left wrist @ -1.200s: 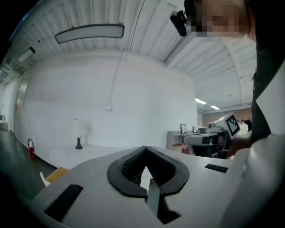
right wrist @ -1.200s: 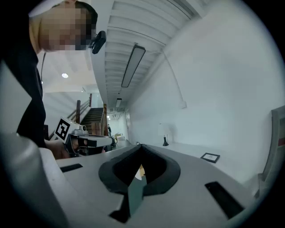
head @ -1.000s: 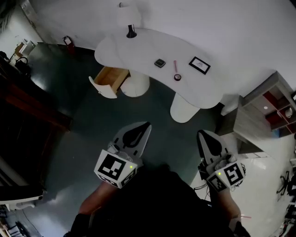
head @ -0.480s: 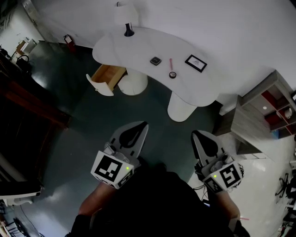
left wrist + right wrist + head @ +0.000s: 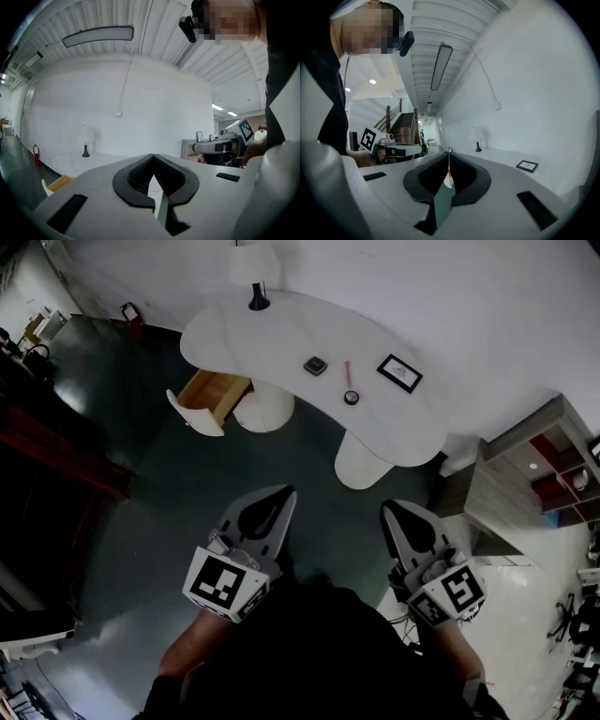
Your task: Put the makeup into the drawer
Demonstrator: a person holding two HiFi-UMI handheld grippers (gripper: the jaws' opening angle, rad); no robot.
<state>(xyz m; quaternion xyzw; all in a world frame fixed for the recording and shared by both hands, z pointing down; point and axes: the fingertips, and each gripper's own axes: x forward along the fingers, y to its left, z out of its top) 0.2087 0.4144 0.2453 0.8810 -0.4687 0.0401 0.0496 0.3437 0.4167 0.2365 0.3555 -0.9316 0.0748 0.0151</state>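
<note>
Dark floor (image 5: 159, 484) separates me from the white counter (image 5: 272, 329) bearing makeup (image 5: 316, 365), its drawer (image 5: 214, 396) open; my left gripper (image 5: 285, 493) and right gripper (image 5: 387, 511) are closed, empty.

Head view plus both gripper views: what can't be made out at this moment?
Head view: dark square item, pink stick and round item on the table, too small to identify.
Head view: open drawer, contents too small.
Left gripper view: those items, hidden behind the left claw.
</note>
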